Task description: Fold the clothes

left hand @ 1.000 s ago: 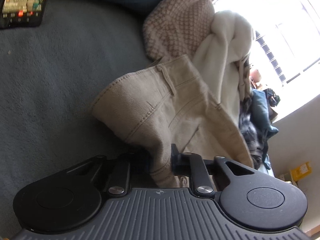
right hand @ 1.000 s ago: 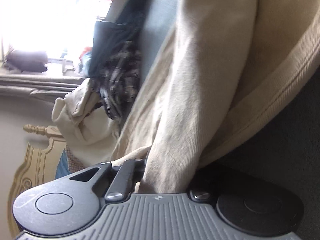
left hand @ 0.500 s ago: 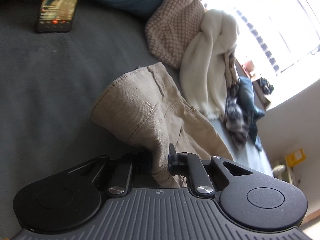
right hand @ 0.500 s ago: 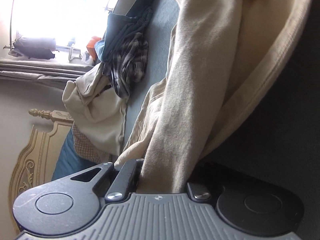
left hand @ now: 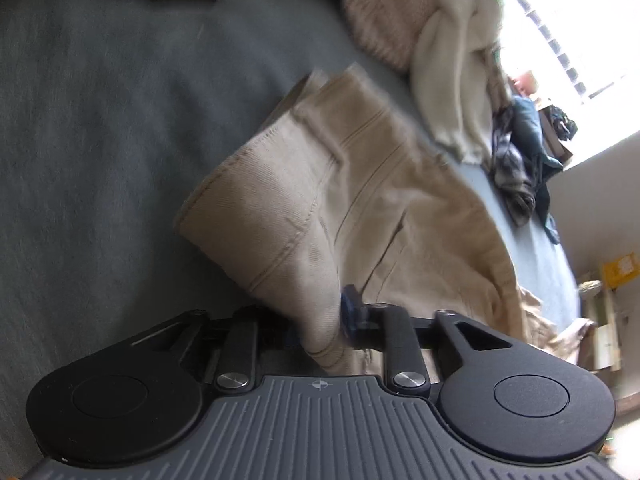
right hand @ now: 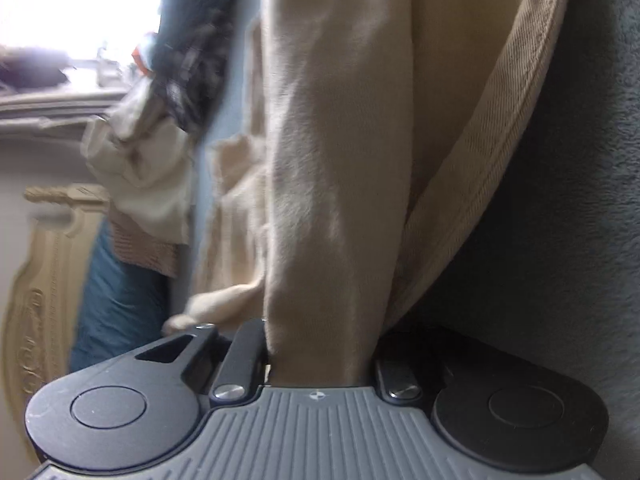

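I have the beige trousers (left hand: 360, 200) between the fingers of my left hand-held gripper (left hand: 320, 328). Its jaws are opening, and the cloth at the waistband corner still sits between them, close against the pad on the right. My right hand-held gripper (right hand: 320, 360) has a thick bunch of the same trousers (right hand: 340, 160) running straight up out of its mouth. Those jaws are opening too, with the fabric still filling the gap, so I judge both grips are being let go rather than tightened.

The trousers lie on the grey bed (left hand: 100, 140), directly ahead of both grippers. From my left one, the waistband end sits nearest, doubled over, and the legs run away ahead and to the right, so the long axis heads off diagonally toward the bright window. By my reckoning one fold is laid and further folds of this piece are still to do.

Ahead and to the right of my left gripper, a heap of other clothes (left hand: 460, 80) is still unfolded: a cream garment, a knitted one, something plaid. Most of the job looks left.
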{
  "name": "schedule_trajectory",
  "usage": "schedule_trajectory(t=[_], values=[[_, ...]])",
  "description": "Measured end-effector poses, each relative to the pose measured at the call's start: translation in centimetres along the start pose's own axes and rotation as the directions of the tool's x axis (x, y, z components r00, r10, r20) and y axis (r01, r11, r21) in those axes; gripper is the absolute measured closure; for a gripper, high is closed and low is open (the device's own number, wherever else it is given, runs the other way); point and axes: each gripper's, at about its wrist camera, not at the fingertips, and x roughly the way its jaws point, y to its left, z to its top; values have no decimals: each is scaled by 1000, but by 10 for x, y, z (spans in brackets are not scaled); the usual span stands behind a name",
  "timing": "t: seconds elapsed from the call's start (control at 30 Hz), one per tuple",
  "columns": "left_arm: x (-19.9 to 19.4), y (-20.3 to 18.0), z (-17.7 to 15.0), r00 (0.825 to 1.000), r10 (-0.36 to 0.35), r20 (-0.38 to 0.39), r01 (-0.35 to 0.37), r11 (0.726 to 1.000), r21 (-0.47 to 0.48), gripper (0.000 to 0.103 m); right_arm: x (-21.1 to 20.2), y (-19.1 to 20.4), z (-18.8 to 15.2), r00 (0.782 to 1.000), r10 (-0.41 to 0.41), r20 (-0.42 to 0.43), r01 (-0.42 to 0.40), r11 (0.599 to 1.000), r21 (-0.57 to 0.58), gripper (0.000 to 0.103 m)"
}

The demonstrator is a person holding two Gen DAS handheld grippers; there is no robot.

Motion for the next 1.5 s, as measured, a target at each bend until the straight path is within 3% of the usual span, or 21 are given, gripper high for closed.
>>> schedule_trajectory(t=[0.1, 0.13, 0.17, 0.3, 0.37, 0.53, 0.6, 0.7, 0.83, 0.93, 1.03, 1.17, 1.3, 1.33, 1.43, 1.5], values=[[-18, 4, 6, 1000, 7, -23, -6, 999, 52, 64, -10, 6, 3, 999, -15, -31, 15, 1000, -16, 72], [-28, 4, 7, 1000, 24, -15, -22, 996, 90, 58, -16, 12, 3, 998, -37, -41, 35, 998, -54, 60], [-37, 3, 9, 999, 40, -6, -39, 991, 130, 53, -23, 18, 2, 996, -69, -48, 64, 993, -96, 56], [-71, 2, 15, 995, 51, 80, -70, 964, 256, 46, -50, 53, -4, 970, -223, -98, 176, 920, -351, 52], [-75, -1, 18, 987, 54, 151, -99, 947, 307, 42, -61, 76, -8, 959, -257, -122, 171, 862, -478, 52], [-42, -19, 29, 977, 62, 203, -145, 894, 425, 39, -53, 154, -24, 968, -217, -127, 61, 693, -719, 52], [-26, -26, 33, 975, 68, 213, -164, 866, 472, 39, -29, 186, -30, 971, -205, -122, 33, 622, -782, 52], [-13, -31, 33, 961, 67, 270, -205, 827, 524, 39, 14, 226, -48, 972, -210, -101, 12, 477, -879, 51], [0, -34, 45, 961, 25, 274, -178, 817, 549, 40, 75, 253, -77, 968, -247, -38, 39, 298, -954, 51], [12, -40, 60, 966, -10, 258, -141, 814, 563, 40, 112, 259, -90, 949, -315, -11, 46, 174, -984, 51], [22, -44, 73, 967, -41, 252, -116, 809, 576, 40, 134, 256, -96, 927, -373, 26, 66, 93, -993, 51], [34, -45, 81, 968, -75, 239, -82, 807, 586, 47, 141, 250, -96, 909, -411, 72, 108, 65, -992, 52], [39, -40, 81, 964, -99, 248, -67, 811, 581, 60, 139, 243, -91, 901, -427, 78, 128, 92, -987, 59], [39, -38, 80, 961, -109, 256, -63, 812, 580, 64, 139, 241, -91, 897, -433, 87, 137, 85, -987, 63], [42, -33, 79, 958, -132, 255, -40, 818, 574, 78, 139, 238, -94, 890, -439, 122, 159, 47, -986, 97], [42, -30, 80, 957, -148, 250, -16, 833, 553, 88, 137, 241, -96, 894, -423, 150, 172, 13, -985, 101]])
